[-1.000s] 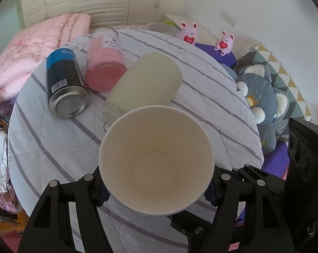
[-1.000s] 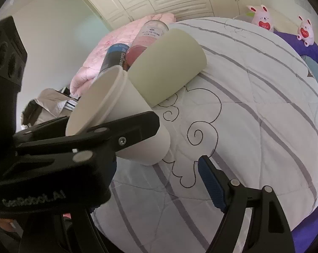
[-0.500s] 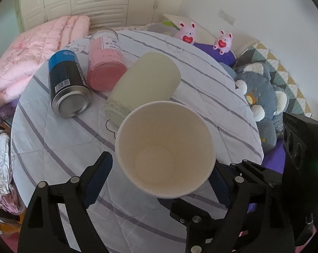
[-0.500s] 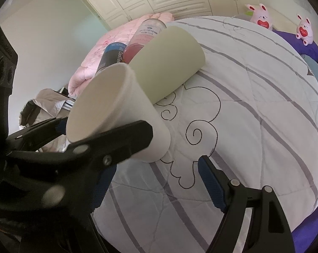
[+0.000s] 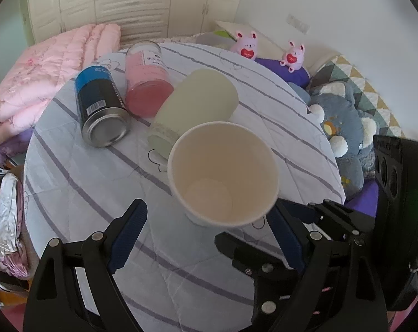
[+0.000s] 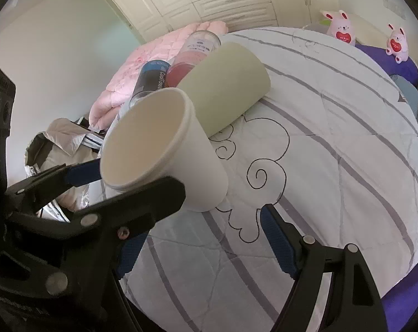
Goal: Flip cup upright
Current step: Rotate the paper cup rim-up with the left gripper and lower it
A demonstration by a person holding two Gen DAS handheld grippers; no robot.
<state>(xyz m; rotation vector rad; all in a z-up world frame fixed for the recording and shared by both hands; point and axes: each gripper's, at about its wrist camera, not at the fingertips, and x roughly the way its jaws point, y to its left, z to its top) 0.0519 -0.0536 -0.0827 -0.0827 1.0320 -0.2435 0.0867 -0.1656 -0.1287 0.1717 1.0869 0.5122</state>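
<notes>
A white paper cup (image 5: 222, 177) stands upright, mouth up, on the striped cloth of the round table (image 5: 98, 188). It also shows in the right wrist view (image 6: 164, 149). My left gripper (image 5: 209, 238) is open, its blue-padded fingers apart on either side of the cup and just behind it, not touching. My right gripper (image 6: 206, 246) is open and empty to the right of the cup, low over the cloth.
A pale green cup (image 5: 198, 102), a pink bottle (image 5: 146, 80) and a blue-black can (image 5: 99, 105) lie on their sides behind the white cup. Pink quilt (image 5: 43, 83) at left, plush toys (image 5: 344, 127) at right. The table edge drops off at the front.
My left gripper opened and let go of the white cup, then drew back a little. The cup now stands on the cloth. The right gripper has stayed put.
</notes>
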